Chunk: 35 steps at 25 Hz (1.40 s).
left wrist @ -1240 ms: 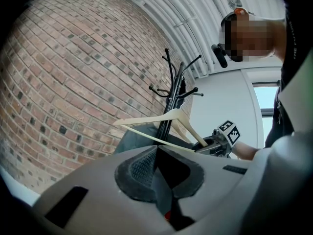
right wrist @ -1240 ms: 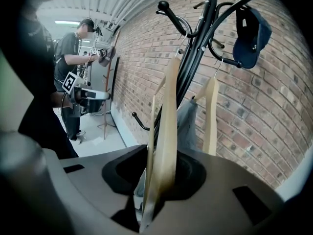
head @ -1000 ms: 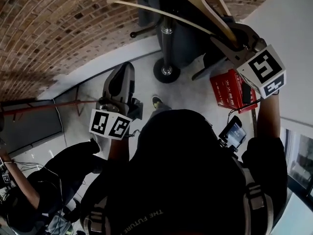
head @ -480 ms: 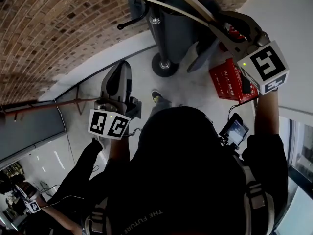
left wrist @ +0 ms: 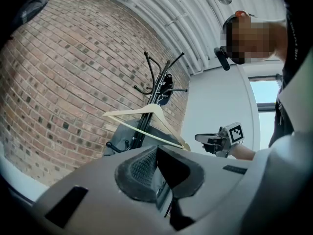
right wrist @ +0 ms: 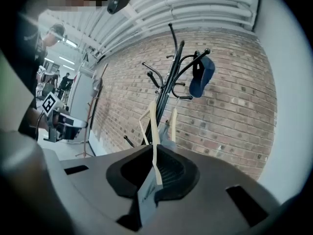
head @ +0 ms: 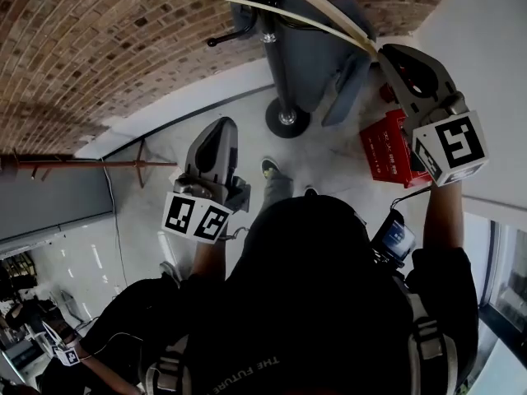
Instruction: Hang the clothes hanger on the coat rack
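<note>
A pale wooden clothes hanger (head: 280,11) stretches across the top of the head view. My right gripper (head: 380,52) is shut on one end of it, and in the right gripper view that hanger (right wrist: 152,126) stands on edge between the jaws of the right gripper (right wrist: 155,154). Just beyond it stands the black coat rack (right wrist: 173,77), whose pole (head: 276,56) rises from a round base (head: 287,118). My left gripper (head: 221,126) is lower on the left, shut and holding nothing. In the left gripper view, the hanger (left wrist: 146,121) hangs in front of the coat rack (left wrist: 156,82).
A blue cap (right wrist: 201,75) hangs on an upper hook of the rack, with grey cloth (head: 317,52) lower on it. A red box (head: 387,151) lies on the floor at right. A brick wall (head: 99,48) curves behind. A thin wooden stand (right wrist: 93,111) is farther left.
My right gripper has carried the hanger a little higher and closer to the rack. The left gripper has drifted slightly down and to the right, still shut.
</note>
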{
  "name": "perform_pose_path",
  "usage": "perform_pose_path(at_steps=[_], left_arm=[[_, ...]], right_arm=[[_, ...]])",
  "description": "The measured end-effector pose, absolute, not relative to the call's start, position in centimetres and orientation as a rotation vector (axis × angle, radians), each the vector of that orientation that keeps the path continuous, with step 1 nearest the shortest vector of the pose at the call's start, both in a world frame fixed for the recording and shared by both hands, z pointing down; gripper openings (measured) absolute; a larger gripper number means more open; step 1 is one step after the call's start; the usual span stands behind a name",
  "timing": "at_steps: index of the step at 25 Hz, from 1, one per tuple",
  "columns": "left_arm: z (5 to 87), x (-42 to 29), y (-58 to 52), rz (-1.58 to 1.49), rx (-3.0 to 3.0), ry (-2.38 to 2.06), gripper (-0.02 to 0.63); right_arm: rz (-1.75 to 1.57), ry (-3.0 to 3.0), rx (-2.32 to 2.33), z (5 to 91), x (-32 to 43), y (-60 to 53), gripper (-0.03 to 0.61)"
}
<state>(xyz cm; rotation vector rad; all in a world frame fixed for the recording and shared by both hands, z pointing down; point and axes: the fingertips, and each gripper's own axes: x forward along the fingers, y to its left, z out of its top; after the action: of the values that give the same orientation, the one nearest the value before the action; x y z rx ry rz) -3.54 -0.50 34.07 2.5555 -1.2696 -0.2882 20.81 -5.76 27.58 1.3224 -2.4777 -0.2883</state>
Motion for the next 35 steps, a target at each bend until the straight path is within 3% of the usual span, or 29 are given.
perform_pose_path(at_steps=[16, 35], left_arm=[[34.3, -1.5, 5.4, -0.28, 2.545, -1.324, 0.02], [33.9, -3.9, 7.1, -0.292, 2.528, -1.411, 0.02]], right_arm=[[-0.238, -2.542, 1.315, 29.9, 22.4, -0.1, 0.018], [-0.292, -2.585, 1.211, 29.7, 19.1, -0.3, 0.018]])
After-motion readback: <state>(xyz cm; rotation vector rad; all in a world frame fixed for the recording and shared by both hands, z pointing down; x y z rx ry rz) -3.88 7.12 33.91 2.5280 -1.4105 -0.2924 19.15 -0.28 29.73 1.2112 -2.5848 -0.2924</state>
